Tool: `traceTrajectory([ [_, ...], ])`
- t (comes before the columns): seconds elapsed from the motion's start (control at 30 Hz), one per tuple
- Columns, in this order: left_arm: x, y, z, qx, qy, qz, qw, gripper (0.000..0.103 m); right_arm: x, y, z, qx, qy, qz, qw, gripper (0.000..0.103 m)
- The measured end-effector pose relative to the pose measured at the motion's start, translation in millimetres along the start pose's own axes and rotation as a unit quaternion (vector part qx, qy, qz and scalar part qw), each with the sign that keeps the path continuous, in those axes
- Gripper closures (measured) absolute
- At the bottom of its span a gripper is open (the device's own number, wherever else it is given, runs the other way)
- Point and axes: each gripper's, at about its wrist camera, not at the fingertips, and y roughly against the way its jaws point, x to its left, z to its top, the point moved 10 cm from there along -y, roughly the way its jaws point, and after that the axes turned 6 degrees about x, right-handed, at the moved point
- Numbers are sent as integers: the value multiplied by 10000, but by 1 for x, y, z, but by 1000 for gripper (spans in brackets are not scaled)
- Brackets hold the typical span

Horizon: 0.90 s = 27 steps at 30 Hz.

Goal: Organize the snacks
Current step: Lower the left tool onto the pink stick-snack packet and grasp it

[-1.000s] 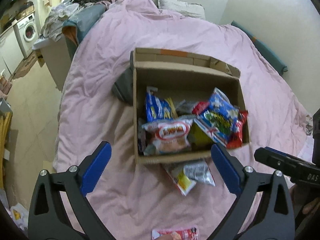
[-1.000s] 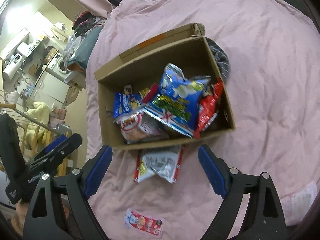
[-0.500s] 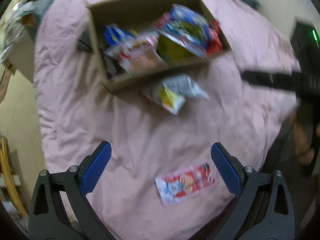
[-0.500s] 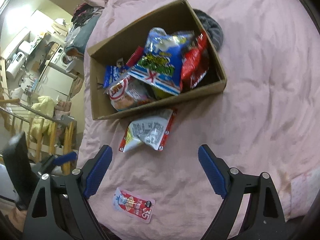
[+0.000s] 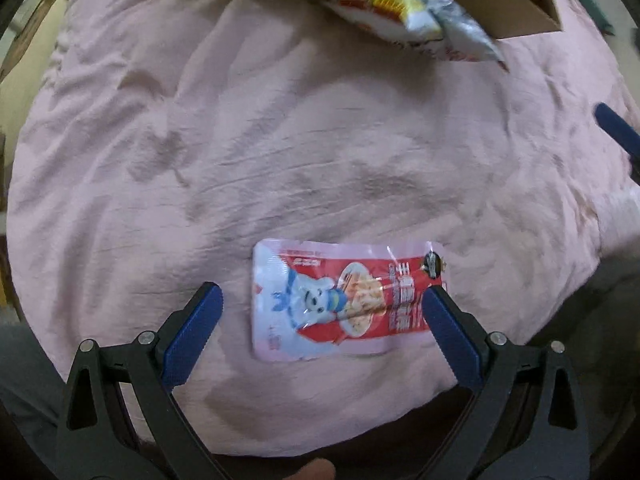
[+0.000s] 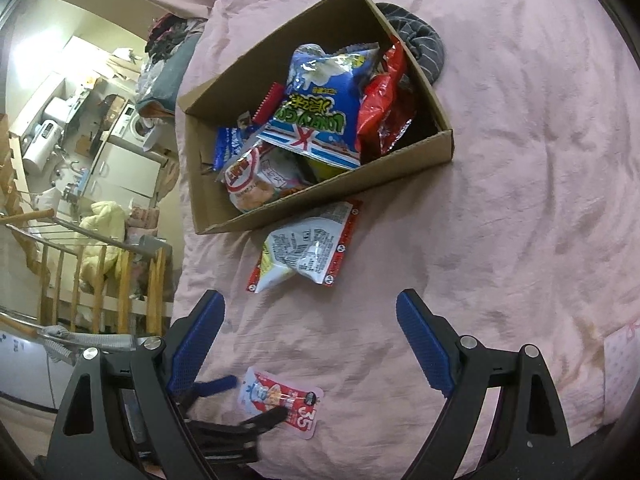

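Left gripper: the left gripper (image 5: 322, 304) points down over the near edge of the bed, its jaws spread wide with nothing pressed between them. In the right wrist view it shows low at the left (image 6: 248, 396), one blue finger on each side of the packet.
Flat packet: a pink and red snack packet (image 5: 344, 300) with a white cartoon animal lies flat on the blanket between the left gripper's fingers; the right-hand finger (image 5: 448, 328) overlaps its end in the picture, and contact cannot be told. It lies near the bed's edge, well apart from the box.
Right gripper: the right gripper (image 6: 310, 330) is tilted down toward the bed, jaws wide apart and empty, over bare blanket between the two loose packets.
Blanket: a wrinkled pink blanket (image 6: 520, 200) covers the bed and carries everything.
Silver bag: a white, red and silver snack bag (image 6: 308, 252) lies crumpled on the blanket, just against the near wall of the box.
Box: an open cardboard box (image 6: 320, 196) sits further up the bed.
Box contents: a large blue bag (image 6: 320, 100), a red bag (image 6: 384, 112), a small blue packet and a round-labelled bag (image 6: 248, 184) are piled inside.
Beyond the box: a grey striped cloth (image 6: 420, 44) lies just behind its far corner.
Room: at the left, past the bed, a wooden rail (image 6: 100, 272) and white appliances.
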Motion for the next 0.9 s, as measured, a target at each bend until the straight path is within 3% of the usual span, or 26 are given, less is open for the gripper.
traceTrajectory([
  [0.23, -18, -6, 7, 149, 38, 130, 9998, 0, 2, 5, 1, -38, -46, 70, 10000, 13],
  [0.3, -24, -10, 7, 263, -59, 382, 9989, 0, 2, 7, 2, -64, -41, 94, 9999, 13],
  [0.4, -32, -13, 11, 202, -158, 642, 9976, 0, 3, 7, 2, -69, -48, 112, 9999, 13],
  [0.67, -55, -18, 8, 270, -227, 750, 9966, 0, 10, 4, 0, -3, -35, 185, 9998, 13],
  [0.9, -73, -41, 5, 139, -142, 1158, 9931, 0, 3, 3, 4, -9, -207, 196, 9996, 13],
])
